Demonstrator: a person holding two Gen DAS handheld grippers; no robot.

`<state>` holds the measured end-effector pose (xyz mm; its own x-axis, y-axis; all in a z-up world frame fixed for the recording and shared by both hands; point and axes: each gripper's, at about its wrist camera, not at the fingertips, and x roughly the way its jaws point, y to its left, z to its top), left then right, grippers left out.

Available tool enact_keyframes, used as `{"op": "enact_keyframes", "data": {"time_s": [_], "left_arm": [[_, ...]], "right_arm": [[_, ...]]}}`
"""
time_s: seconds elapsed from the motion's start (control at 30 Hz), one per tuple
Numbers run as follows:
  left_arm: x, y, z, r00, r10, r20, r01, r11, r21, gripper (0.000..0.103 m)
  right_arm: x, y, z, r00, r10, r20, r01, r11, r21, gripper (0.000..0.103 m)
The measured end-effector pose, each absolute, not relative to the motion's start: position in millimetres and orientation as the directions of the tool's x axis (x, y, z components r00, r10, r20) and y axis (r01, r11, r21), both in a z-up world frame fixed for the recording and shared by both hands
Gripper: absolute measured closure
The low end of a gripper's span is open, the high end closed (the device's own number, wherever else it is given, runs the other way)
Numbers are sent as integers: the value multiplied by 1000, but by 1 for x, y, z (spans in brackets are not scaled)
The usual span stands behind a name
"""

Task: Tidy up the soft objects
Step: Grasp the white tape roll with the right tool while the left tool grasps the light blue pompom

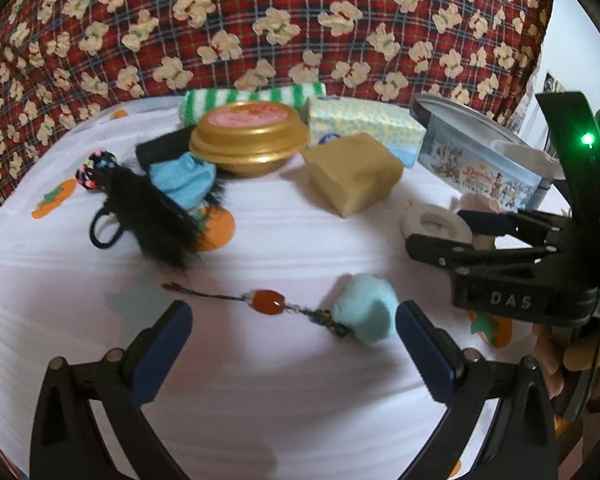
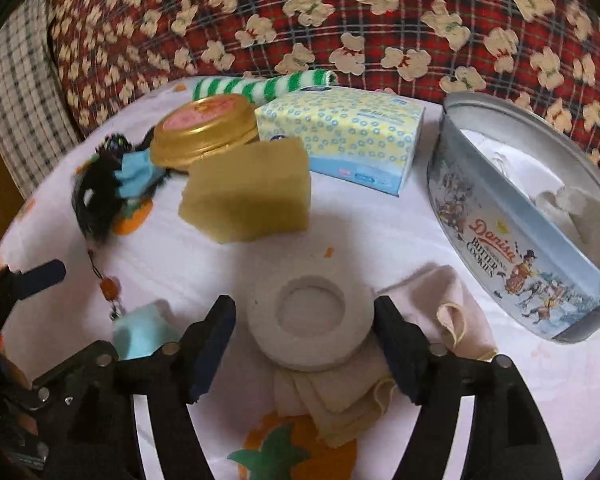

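Observation:
In the right wrist view a white foam ring lies on a folded beige cloth. My right gripper is open and straddles the ring; a thin gap shows at the left pad. In the left wrist view the right gripper reaches in from the right over the ring. My left gripper is open above the white sheet. A pale blue soft ball on a beaded cord with an orange bead lies just inside its right finger. The ball also shows at the right wrist view's lower left.
A yellow sponge, a tissue pack, a gold-lidded tin and a green striped towel sit at the back. Black fur with blue cloth lies left. An open cookie tin stands right. A red plaid blanket rises behind.

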<state>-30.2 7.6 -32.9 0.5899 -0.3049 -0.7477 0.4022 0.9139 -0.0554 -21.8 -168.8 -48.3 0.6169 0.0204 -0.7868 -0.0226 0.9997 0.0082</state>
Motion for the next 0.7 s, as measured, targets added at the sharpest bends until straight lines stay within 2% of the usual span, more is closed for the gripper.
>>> {"op": "enact_keyframes", "data": {"time_s": [0.07, 0.13, 0.27, 0.4, 0.47, 0.53, 0.7], "left_arm": [[-31, 5, -33, 588, -306, -749, 406, 912, -54, 0], [-31, 3, -31, 593, -303, -745, 408, 912, -46, 0], [-31, -6, -27, 593, -319, -739, 430, 902, -44, 0], [-23, -17, -29, 591, -325, -738, 440, 897, -43, 0], [-16, -21, -35, 574, -318, -755, 435, 899, -48, 3], [-12, -25, -41, 560, -302, -771, 429, 902, -42, 10], [-8, -31, -49, 548, -266, -793, 423, 906, -12, 22]], "right_arm": [[-23, -166, -50, 618, 5, -786, -37, 999, -22, 36], [-24, -167, -49, 623, -16, -782, -29, 999, -43, 37], [-30, -180, -41, 659, 50, -751, -13, 998, 55, 37], [-45, -195, -19, 758, 133, -638, -15, 982, 187, 37], [-53, -200, -11, 792, 145, -593, -10, 974, 224, 37], [-62, -205, -3, 820, 143, -554, -4, 970, 243, 37], [-75, -208, 8, 854, 112, -507, 8, 974, 228, 37]]}}
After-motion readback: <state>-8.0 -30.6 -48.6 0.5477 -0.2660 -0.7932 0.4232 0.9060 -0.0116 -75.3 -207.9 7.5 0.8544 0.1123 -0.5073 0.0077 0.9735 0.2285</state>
